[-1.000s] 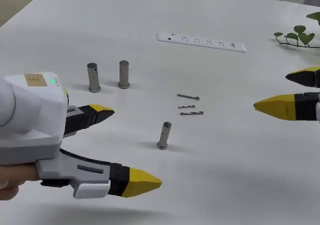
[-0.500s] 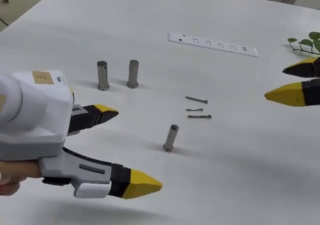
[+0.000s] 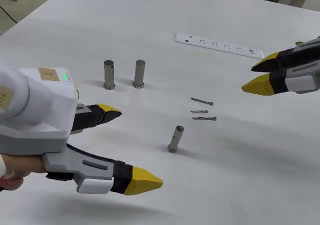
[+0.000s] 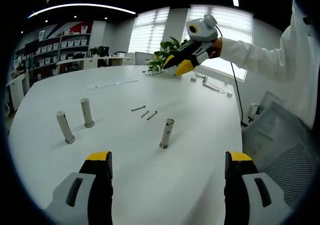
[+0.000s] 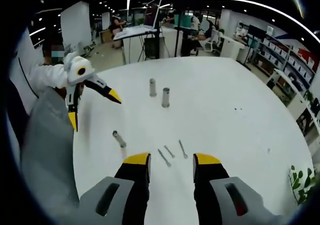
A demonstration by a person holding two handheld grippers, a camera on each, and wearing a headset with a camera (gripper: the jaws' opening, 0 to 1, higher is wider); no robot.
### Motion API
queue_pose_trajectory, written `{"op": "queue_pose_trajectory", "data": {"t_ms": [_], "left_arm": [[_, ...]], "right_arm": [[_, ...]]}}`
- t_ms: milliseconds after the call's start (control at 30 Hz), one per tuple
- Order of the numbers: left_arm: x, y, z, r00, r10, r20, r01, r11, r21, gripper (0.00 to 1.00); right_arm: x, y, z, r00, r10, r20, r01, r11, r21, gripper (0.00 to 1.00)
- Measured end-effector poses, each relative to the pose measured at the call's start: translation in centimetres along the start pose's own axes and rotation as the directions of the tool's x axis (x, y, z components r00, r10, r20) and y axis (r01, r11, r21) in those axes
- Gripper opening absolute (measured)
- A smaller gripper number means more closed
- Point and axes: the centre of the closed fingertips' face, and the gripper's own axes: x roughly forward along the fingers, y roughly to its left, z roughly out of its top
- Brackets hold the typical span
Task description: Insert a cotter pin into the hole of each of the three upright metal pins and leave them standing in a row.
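Three steel pins stand upright on the white table (image 3: 75, 25): two side by side at the back left (image 3: 109, 75) (image 3: 139, 74), one alone nearer me (image 3: 175, 139). Three cotter pins (image 3: 202, 110) lie loose in a short stack to the right of them. My left gripper (image 3: 140, 148) hovers open at the near left, its jaws wide apart and facing the lone pin (image 4: 166, 133). At the right, my right gripper (image 3: 248, 79) hangs above the table, open with a narrower gap and nothing in it, and it looks down on the cotter pins (image 5: 171, 152).
A white power strip (image 3: 219, 45) lies at the far side of the table. A potted plant (image 4: 162, 52) and some small items (image 4: 215, 86) sit near the table's far end. The person's white sleeve (image 4: 260, 55) reaches in behind the right gripper.
The right gripper has come in from the right edge toward the cotter pins and now sits higher in view. The left gripper has hardly moved; the head camera has shifted.
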Motion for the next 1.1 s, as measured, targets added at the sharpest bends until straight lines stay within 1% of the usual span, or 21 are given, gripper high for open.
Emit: {"op": "queue_pose_trajectory", "data": {"t_ms": [100, 133, 200, 367, 433, 567, 667, 833, 867, 967, 1000, 1100], "left_arm": [[0.0, 0.0, -0.4, 0.9999, 0.000, -0.012, 0.000, 1.000, 0.000, 0.92], [-0.1, -0.1, -0.5, 0.9999, 0.000, -0.011, 0.000, 1.000, -0.002, 0.92], [-0.2, -0.1, -0.6, 1.0000, 0.000, -0.009, 0.000, 1.000, -0.011, 0.92], [-0.4, 0.1, -0.8, 0.9999, 0.013, -0.010, -0.013, 1.000, -0.009, 0.92], [-0.5, 0.1, -0.9, 0.9998, 0.015, -0.012, -0.015, 1.000, -0.010, 0.92], [-0.6, 0.0, -0.8, 0.9999, 0.013, -0.009, -0.013, 1.000, -0.008, 0.92], [-0.6, -0.1, -0.6, 0.9999, 0.012, 0.001, -0.012, 1.000, -0.011, 0.92], [-0.7, -0.2, -0.6, 1.0000, 0.008, 0.000, -0.008, 1.000, -0.008, 0.91], [-0.8, -0.2, -0.6, 1.0000, 0.008, 0.002, -0.008, 1.000, -0.009, 0.91], [-0.8, -0.3, -0.5, 1.0000, 0.006, 0.003, -0.006, 1.000, -0.011, 0.91], [-0.7, -0.3, -0.5, 1.0000, 0.006, 0.004, -0.006, 1.000, -0.011, 0.91], [-0.7, -0.3, -0.5, 1.0000, 0.007, 0.006, -0.007, 1.000, -0.014, 0.91]], "right_arm": [[0.9, 0.1, 0.3, 0.9995, 0.017, -0.026, -0.018, 0.999, -0.042, 0.26], [1.3, 0.2, 0.5, 0.9991, 0.026, -0.033, -0.028, 0.998, -0.062, 0.25], [1.9, 0.4, 0.6, 0.9979, 0.042, -0.048, -0.046, 0.996, -0.072, 0.24], [2.8, 1.2, 0.5, 0.9912, 0.071, -0.112, -0.086, 0.987, -0.136, 0.20], [3.3, 1.2, 0.4, 0.9887, 0.079, -0.128, -0.098, 0.984, -0.148, 0.19], [4.3, 1.5, -0.1, 0.9809, 0.096, -0.169, -0.126, 0.976, -0.177, 0.18], [5.0, 1.8, -0.4, 0.9760, 0.110, -0.188, -0.145, 0.972, -0.183, 0.16], [6.1, 1.8, -1.2, 0.9663, 0.125, -0.225, -0.171, 0.966, -0.195, 0.14], [6.4, 1.9, -1.5, 0.9627, 0.134, -0.235, -0.181, 0.964, -0.193, 0.14], [7.0, 2.0, -2.0, 0.9556, 0.137, -0.261, -0.191, 0.962, -0.196, 0.13], [7.2, 2.1, -2.2, 0.9515, 0.143, -0.273, -0.202, 0.958, -0.202, 0.12], [7.9, 2.1, -2.7, 0.9445, 0.140, -0.297, -0.209, 0.955, -0.212, 0.11]]}}
